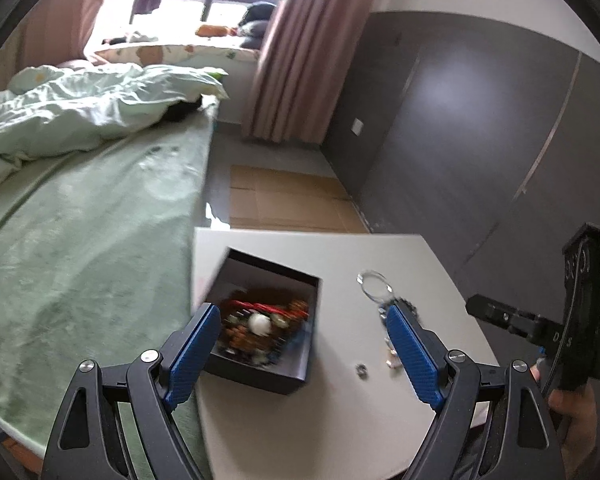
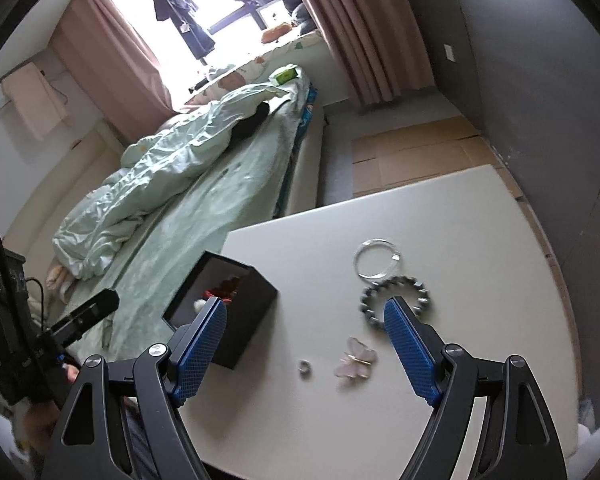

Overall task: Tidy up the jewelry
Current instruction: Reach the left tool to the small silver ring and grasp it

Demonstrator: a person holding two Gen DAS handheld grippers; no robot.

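an open black box (image 2: 236, 320) stands at the table's left edge, heaped with red and mixed beads and a white ball. right of it lie a clear bangle (image 2: 377, 258), a dark beaded bracelet (image 2: 394, 298), nearer a pink butterfly clip (image 2: 357, 362) and a small ring (image 2: 305, 369).

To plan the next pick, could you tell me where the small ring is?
On the white table, between the black box and butterfly clip: small ring.

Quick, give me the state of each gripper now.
Left gripper: open, holding nothing, above the black jewelry box.
Right gripper: open, holding nothing, above the white table.
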